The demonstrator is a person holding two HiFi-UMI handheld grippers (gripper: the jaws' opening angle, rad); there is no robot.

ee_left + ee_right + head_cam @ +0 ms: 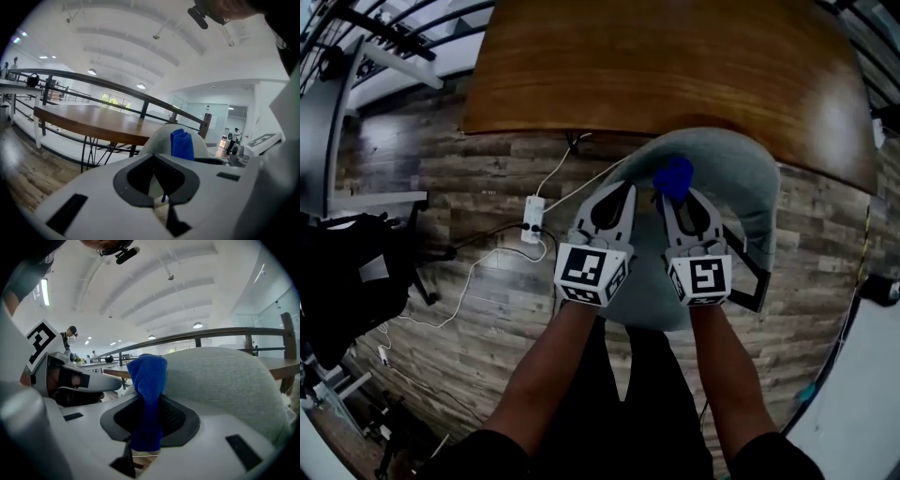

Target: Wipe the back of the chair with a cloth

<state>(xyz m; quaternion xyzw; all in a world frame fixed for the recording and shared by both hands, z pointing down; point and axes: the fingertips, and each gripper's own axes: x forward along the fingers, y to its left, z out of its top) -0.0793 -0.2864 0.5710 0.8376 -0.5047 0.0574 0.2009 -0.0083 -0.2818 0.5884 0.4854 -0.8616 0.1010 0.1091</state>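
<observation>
The chair's grey fabric back (733,180) stands just in front of me, below the table edge. My right gripper (679,199) is shut on a blue cloth (673,177), which sticks up from its jaws against the top of the chair back. In the right gripper view the blue cloth (148,401) hangs pinched in my right gripper (145,442), with the chair back (225,380) to its right. My left gripper (623,195) hovers just left of the right one, shut with nothing in it. The left gripper view looks over the left gripper (161,199) at the cloth (182,144) and the chair back (159,138).
A brown wooden table (656,56) stands beyond the chair. A white power strip (532,220) with cables lies on the plank floor at left. Dark furniture (347,272) is at the far left. The chair's black armrest (752,270) juts out at right.
</observation>
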